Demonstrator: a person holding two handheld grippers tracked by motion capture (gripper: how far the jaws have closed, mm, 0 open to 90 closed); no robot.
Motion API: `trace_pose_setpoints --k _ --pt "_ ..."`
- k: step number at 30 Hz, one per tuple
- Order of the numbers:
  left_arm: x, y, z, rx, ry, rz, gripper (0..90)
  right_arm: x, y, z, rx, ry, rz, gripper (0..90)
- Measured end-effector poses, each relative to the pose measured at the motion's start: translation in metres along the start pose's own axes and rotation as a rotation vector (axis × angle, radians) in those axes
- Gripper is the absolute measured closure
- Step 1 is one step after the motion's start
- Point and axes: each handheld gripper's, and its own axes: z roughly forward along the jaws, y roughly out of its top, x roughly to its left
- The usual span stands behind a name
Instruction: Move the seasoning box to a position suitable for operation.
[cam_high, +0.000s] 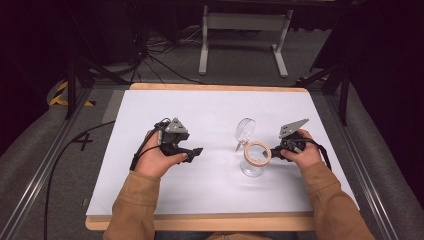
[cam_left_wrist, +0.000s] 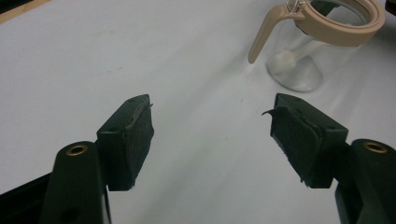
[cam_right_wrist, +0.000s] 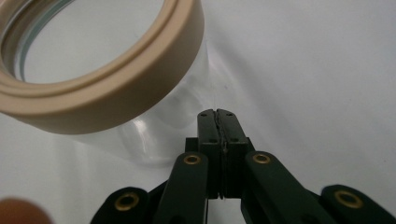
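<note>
Jar (cam_high: 252, 162) and right gripper (cam_high: 278, 151) are the pairing that matters here. In the right gripper view, that gripper's two black jaws are pressed flat together with nothing between them, and their tips sit just beside the clear glass wall, below the tan rim (cam_right_wrist: 116, 88); I cannot tell whether they touch the glass. The jar lies ahead and to the left of those closed tips and stands upright, its long axis vertical, mouth open. From above, its round glass lid (cam_high: 245, 129) is swung back on the far side, toward the far edge of the table (cam_high: 210, 200). The left gripper (cam_high: 192, 152) is well apart from the jar, jaws spread wide and empty, with the jar ahead and to the right of its pads (cam_left_wrist: 135, 140). The right hand (cam_high: 302, 152) is plainly nearer, so any move on the jar likely falls to it, after opening.
</note>
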Motion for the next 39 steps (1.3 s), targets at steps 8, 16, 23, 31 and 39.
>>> trace_pose_setpoints --k 8,16,23,31,39 --pt "0.0 0.003 0.002 -0.005 -0.009 0.004 30.3 0.002 -0.002 0.001 0.015 0.015 -0.002 90.0" --pt "0.001 0.007 0.006 -0.012 -0.017 0.011 30.3 0.012 0.0 0.001 0.04 0.027 -0.023 90.0" --pt "0.002 0.009 0.008 -0.011 -0.029 0.011 30.3 0.024 0.003 0.004 0.066 0.052 -0.048 90.0" --pt "0.003 0.012 0.009 -0.021 -0.038 0.009 30.4 0.034 0.005 0.007 0.083 0.078 -0.075 90.0" --pt "0.005 0.012 0.012 -0.025 -0.048 0.003 30.5 0.043 0.008 0.012 0.093 0.101 -0.096 90.0"
